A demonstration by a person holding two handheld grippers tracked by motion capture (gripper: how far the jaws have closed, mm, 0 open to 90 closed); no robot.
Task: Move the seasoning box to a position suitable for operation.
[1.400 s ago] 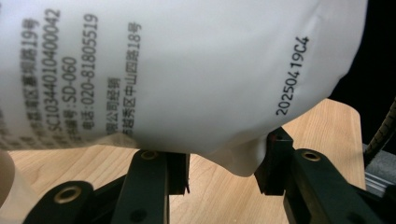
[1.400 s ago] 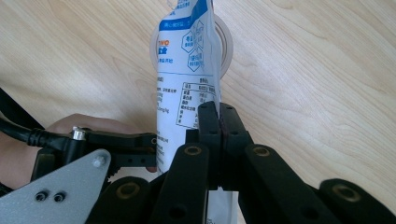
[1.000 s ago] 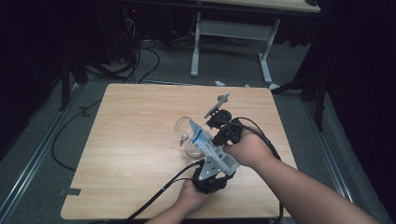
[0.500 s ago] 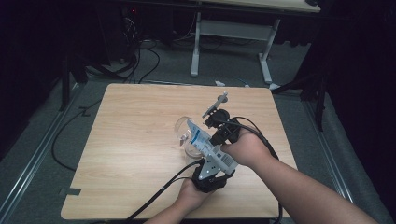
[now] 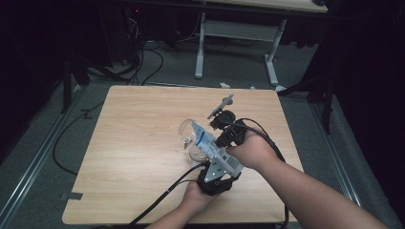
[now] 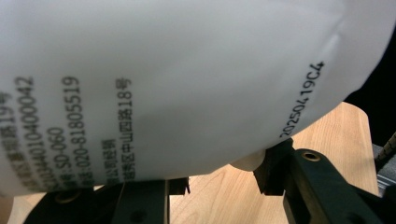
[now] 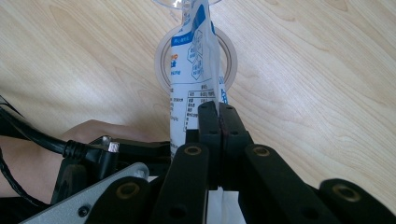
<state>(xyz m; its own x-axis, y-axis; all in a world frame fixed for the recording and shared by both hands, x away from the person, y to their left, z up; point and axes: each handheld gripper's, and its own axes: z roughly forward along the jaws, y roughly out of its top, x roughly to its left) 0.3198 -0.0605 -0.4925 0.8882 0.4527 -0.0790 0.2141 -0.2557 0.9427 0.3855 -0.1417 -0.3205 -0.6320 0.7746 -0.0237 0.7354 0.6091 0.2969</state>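
Pouch (image 7: pixel 194 70) pinched in the shut right claw (image 7: pixel 218 116), its bulging body clamped by the left claw (image 6: pixel 210 182), tipped over a glass (image 5: pixel 191 138)

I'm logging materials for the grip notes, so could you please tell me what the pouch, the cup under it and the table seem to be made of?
Pouch: apparently thin plastic film, white with blue print, smooth; it creases and bulges.
Cup: clear, likely plastic or glass; the table shows through it.
Table: pale wood grain, matte, possibly laminate.
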